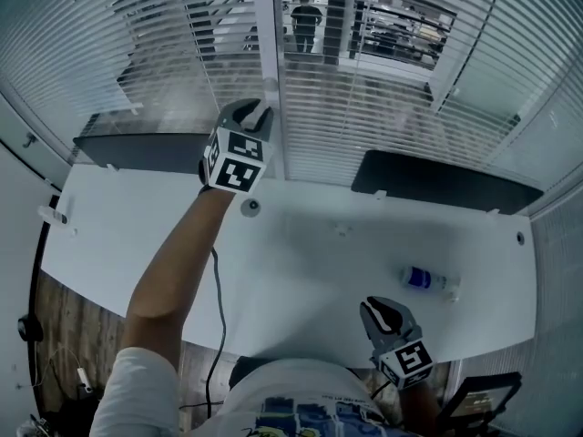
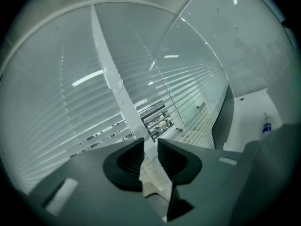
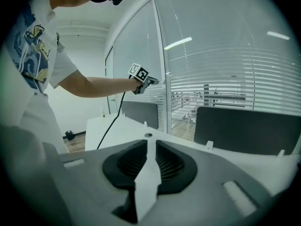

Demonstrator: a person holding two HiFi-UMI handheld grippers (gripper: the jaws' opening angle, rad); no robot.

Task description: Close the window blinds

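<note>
A person at a white bench (image 1: 301, 262) is reaching the left gripper (image 1: 259, 113) out to the window blinds (image 1: 364, 107), which are hanging directly ahead of it on either side of a white window post (image 1: 266, 35); the slats just beyond the gripper are lying open enough to be showing a room and a standing figure (image 1: 306, 21) behind the glass, so the closing looks not yet done. The left gripper's jaws are standing narrowly apart with nothing pressed between the pads; a small pale knob (image 2: 137, 132) is showing just past them, possibly the blinds' control, though it is too blurred to tell. The right gripper (image 1: 375, 313) is hanging low by the person's body, its jaws a slit apart and empty; a plastic bottle (image 1: 428, 280) is lying on the bench just ahead of it and to its right.

Doing this step well likely means centring the left gripper on the control beside the post, closing firmly before pulling or twisting, then moving steadily so the slats are tilting evenly.

The bottle's blue label is too small to read; the gripper cubes are carrying only black-and-white square markers.
</note>
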